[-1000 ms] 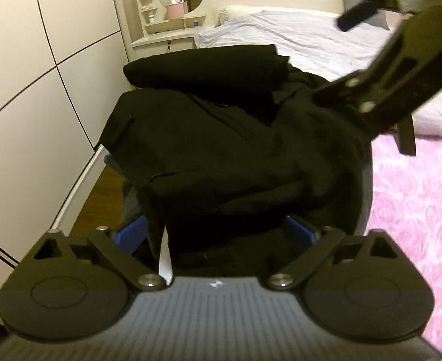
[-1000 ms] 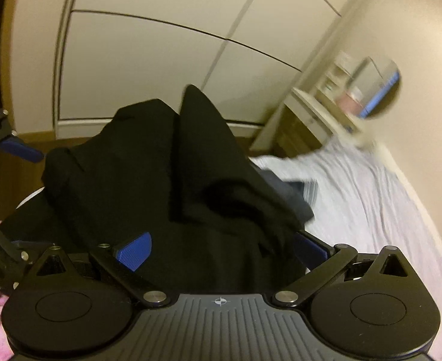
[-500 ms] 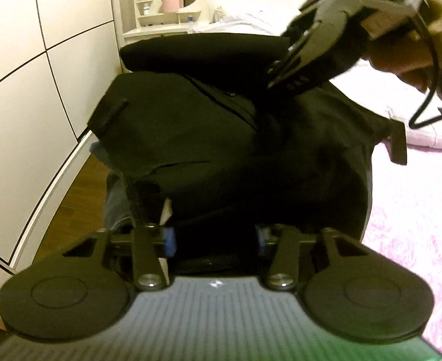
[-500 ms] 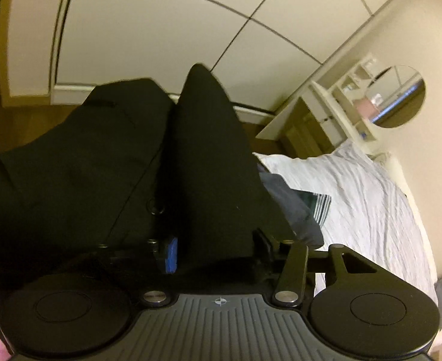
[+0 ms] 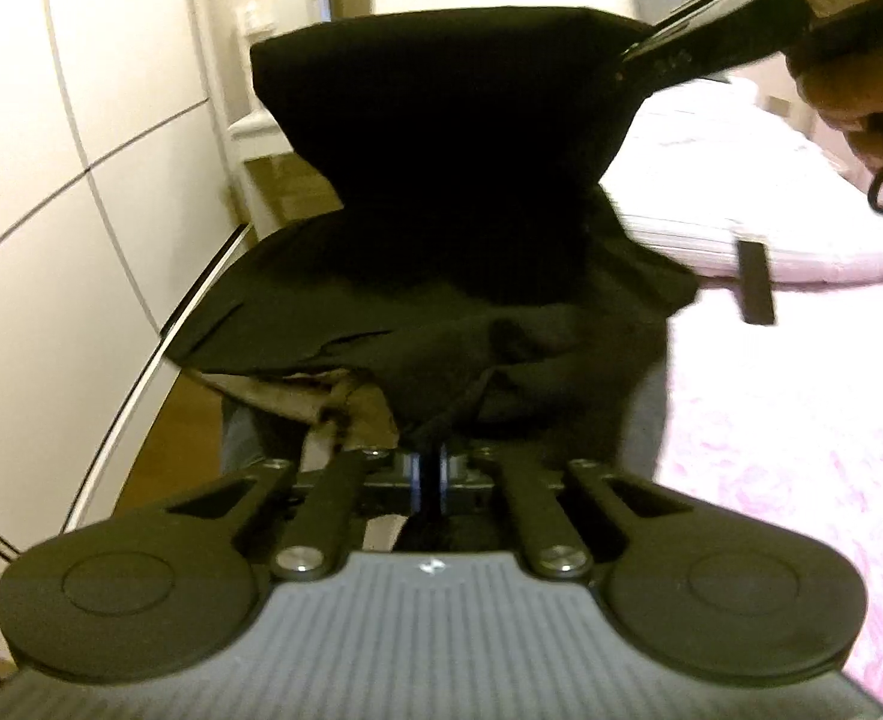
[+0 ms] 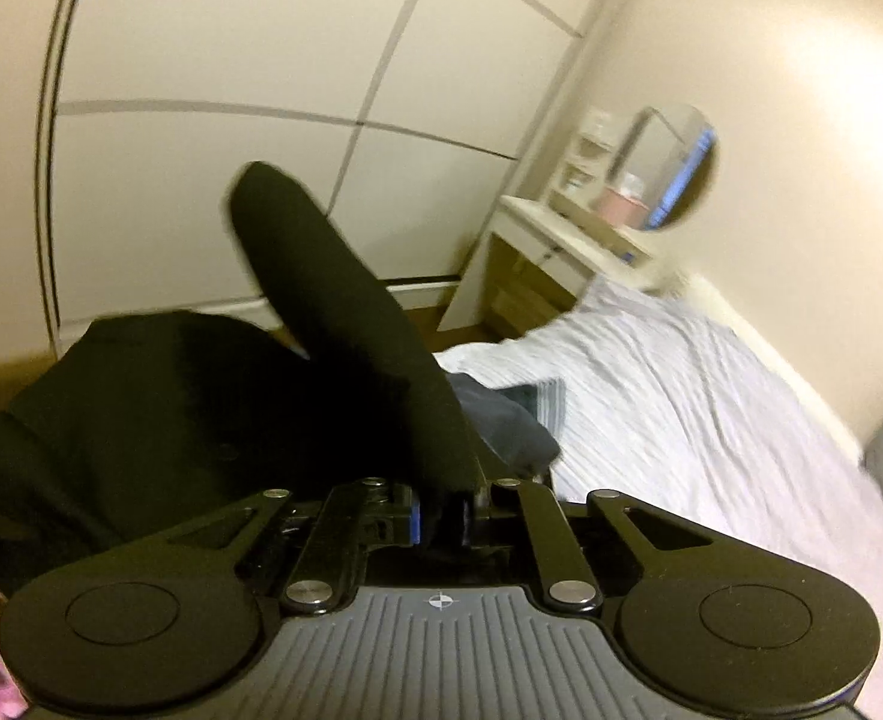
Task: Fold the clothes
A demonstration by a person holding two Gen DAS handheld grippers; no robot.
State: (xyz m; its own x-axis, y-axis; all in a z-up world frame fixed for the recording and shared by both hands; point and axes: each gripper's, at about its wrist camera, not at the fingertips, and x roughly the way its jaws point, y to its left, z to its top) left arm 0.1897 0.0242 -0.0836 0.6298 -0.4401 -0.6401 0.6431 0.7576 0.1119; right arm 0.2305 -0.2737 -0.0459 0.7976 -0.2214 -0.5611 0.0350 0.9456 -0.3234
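Note:
A black garment [image 5: 459,192] hangs lifted between both grippers over a pile of clothes. My left gripper [image 5: 430,477] is shut on its lower edge, blue pads pressed together. My right gripper [image 6: 441,516] is shut on another edge of the black garment [image 6: 345,324], which rises as a stiff fold in front of it. In the left wrist view the right gripper [image 5: 723,42] shows at the upper right, pulling the cloth's top corner up. A beige lining [image 5: 321,402] shows under the black cloth.
A dark blue garment [image 6: 501,420] lies beneath on the bed with the pale striped sheet [image 6: 681,396]. A pink floral cover [image 5: 801,450] is to the right. White wardrobe doors [image 6: 261,90] stand behind, with a small vanity and round mirror [image 6: 669,174].
Both grippers closed from open onto the black garment and lifted it. The right gripper rose higher, stretching the cloth upward off the pile.

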